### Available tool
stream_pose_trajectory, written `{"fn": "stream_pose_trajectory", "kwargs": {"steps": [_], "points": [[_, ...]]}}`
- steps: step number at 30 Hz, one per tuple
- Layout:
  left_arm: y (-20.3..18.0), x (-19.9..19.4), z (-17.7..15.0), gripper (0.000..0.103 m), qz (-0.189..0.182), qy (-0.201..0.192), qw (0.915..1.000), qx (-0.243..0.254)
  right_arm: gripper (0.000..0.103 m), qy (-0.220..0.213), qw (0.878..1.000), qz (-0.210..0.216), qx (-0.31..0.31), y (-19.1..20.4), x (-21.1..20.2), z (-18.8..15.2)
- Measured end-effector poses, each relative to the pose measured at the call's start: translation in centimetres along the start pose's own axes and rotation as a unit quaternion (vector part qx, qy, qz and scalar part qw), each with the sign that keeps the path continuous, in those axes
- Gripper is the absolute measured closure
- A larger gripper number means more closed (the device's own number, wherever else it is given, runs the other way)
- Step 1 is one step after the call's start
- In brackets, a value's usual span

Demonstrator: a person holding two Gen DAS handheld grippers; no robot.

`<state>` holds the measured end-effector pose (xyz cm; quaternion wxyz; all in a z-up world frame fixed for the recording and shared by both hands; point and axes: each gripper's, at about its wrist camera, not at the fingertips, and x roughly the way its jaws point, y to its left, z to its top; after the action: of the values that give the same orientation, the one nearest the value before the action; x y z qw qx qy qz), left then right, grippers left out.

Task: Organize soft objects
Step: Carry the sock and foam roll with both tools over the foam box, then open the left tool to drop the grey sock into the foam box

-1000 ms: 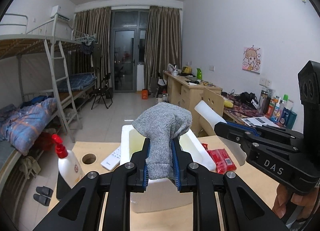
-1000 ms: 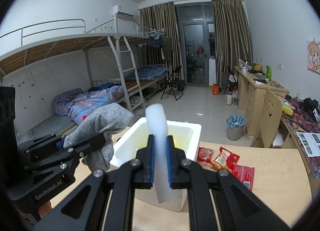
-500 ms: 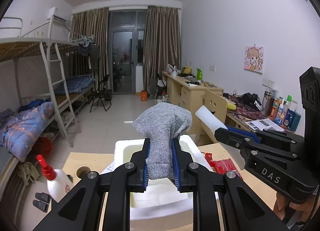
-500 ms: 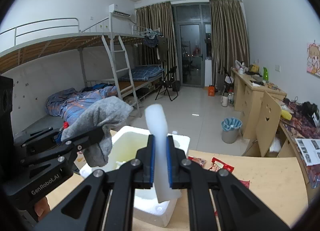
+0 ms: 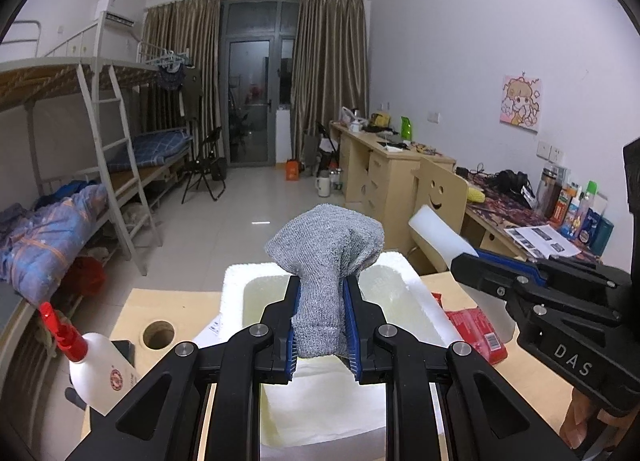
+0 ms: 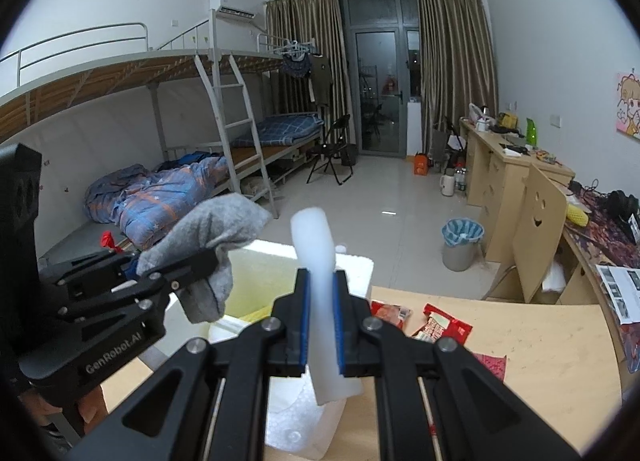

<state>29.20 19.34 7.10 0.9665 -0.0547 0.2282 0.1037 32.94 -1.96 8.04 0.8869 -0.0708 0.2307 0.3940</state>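
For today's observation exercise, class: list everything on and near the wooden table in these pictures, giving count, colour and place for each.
grey sock: one, grey, clamped in the left claw above the box
foam strip: one, white, clamped in the right claw
foam box: one, white with a yellowish inside, open on the table
snack packets: several, red, on the table right of the box
spray bottle: one, white with a red nozzle, table's left edge
table: one, light wood
waste bin: one, grey with a blue liner, on the floor
left claw: black, blue pads, shut
right claw: black, blue pads, shut
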Motion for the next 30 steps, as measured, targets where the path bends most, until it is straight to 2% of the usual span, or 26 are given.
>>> {"fn": "stream_pose_trajectory", "kwargs": {"steps": [13,18,20,23,26,30], "points": [[-0.6,0.9,-0.2,0.082,0.004,0.011,0.9999,0.003,0.090,-0.004,1.000,-0.002,0.003,-0.5,-0.3,0.4],[-0.6,1.1,-0.2,0.065,0.017,0.005,0.9998,0.005,0.090,-0.004,1.000,-0.002,0.003,-0.4,-0.3,0.4],[-0.7,1.1,-0.2,0.038,0.020,0.002,0.9998,0.003,0.090,-0.005,1.000,-0.003,0.004,-0.5,-0.3,0.5],[-0.7,0.8,-0.4,0.016,0.029,-0.011,0.9995,0.002,0.090,-0.005,1.000,-0.004,0.004,-0.4,-0.4,0.4],[-1.0,0.5,-0.5,0.008,0.038,-0.018,0.9991,0.009,0.090,-0.006,1.000,-0.005,0.005,-0.5,-0.4,0.4],[-1.2,0.8,-0.6,0.008,0.042,-0.013,0.9990,0.011,0.090,-0.005,1.000,-0.005,0.004,-0.4,-0.3,0.5]]}}
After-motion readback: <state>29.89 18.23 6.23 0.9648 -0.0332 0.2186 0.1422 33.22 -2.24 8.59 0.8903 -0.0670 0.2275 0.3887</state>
